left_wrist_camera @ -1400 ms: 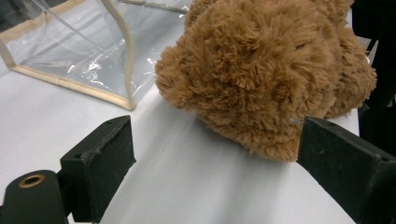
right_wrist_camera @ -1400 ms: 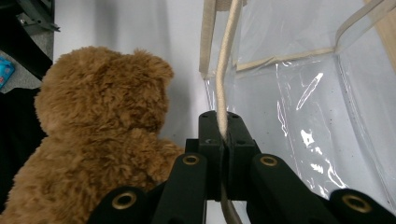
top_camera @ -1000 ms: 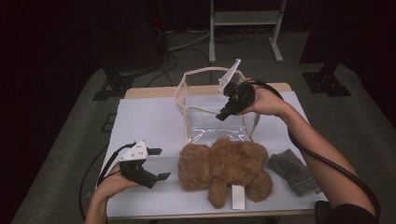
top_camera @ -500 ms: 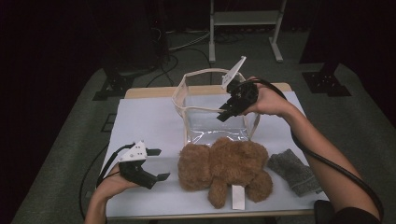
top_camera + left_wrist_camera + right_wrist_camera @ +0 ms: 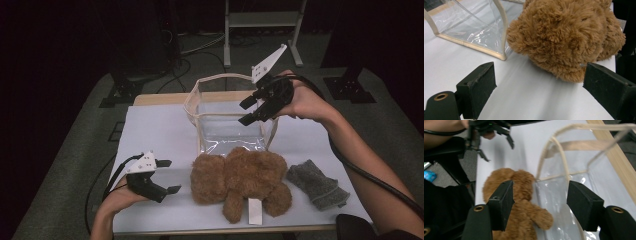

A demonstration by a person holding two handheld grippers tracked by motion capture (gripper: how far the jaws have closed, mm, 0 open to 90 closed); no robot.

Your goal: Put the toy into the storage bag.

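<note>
A brown plush teddy bear lies face down on the white table, just in front of a clear plastic bag with beige trim that stands open-topped. My left gripper rests open near the table's front left, its jaws pointing at the bear's head. My right gripper hovers open above the bag's near right rim, with nothing between its jaws. In the right gripper view the bear sits below the bag's edge, and the left gripper shows farther off.
A grey folded cloth lies to the right of the bear. A white tag sticks out under the bear. The wooden table edge runs behind the bag. Metal stand legs and cables sit on the floor beyond.
My right gripper has drifted slightly up and back over the bag's right rim. The left gripper and the bear have stayed put.
</note>
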